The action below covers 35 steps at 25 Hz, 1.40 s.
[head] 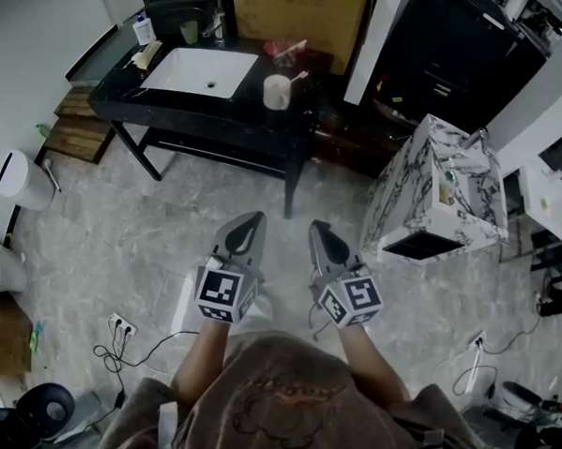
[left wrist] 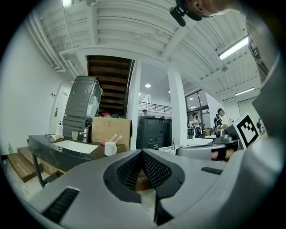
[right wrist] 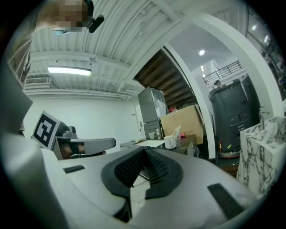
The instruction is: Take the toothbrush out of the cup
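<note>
The grey left gripper [head: 247,222] and the grey right gripper [head: 317,229] are held side by side, roughly level, over the grey stone-patterned floor [head: 169,234], well short of the long black table [head: 228,109]. The jaws of each are seen pressed together at the tips with nothing between them, and neither gripper is in contact with any object. A white rectangular sink basin [head: 204,73] is set into the table's top. Just beside the basin's right edge, near the table's right end, the white cylindrical cup [head: 276,92] is standing upright. The pale toothbrush [head: 296,76] is seen inside it, leaning out to the right. A brown cardboard box [head: 298,16] is noted behind the table.
</note>
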{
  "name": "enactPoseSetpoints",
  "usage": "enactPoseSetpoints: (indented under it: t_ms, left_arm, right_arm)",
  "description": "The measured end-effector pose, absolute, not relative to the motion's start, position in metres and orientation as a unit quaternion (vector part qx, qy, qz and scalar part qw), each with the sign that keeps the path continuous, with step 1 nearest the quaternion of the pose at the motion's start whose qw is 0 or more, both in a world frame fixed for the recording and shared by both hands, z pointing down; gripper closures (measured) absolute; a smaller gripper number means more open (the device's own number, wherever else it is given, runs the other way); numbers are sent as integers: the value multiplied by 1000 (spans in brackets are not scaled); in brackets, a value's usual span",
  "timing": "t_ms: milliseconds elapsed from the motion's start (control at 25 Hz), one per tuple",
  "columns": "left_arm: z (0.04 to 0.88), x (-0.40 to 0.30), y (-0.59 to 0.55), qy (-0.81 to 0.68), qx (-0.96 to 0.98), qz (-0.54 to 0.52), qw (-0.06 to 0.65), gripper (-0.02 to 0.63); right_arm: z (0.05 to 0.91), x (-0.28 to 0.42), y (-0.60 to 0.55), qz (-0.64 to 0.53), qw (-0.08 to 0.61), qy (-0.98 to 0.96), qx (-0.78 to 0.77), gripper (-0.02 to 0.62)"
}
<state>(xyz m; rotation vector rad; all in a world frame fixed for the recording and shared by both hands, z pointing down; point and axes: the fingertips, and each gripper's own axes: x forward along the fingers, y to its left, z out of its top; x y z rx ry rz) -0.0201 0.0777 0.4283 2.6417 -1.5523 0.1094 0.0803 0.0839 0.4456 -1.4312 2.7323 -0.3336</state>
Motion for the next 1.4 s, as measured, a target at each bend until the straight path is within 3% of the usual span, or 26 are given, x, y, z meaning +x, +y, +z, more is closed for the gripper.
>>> enactPoseSetpoints:
  t_ms: [1400]
  left_arm:
    - [414, -68, -84, -429, 902, 36, 32, 603]
  right_arm:
    - [439, 17, -78, -103, 22, 862, -497, 595]
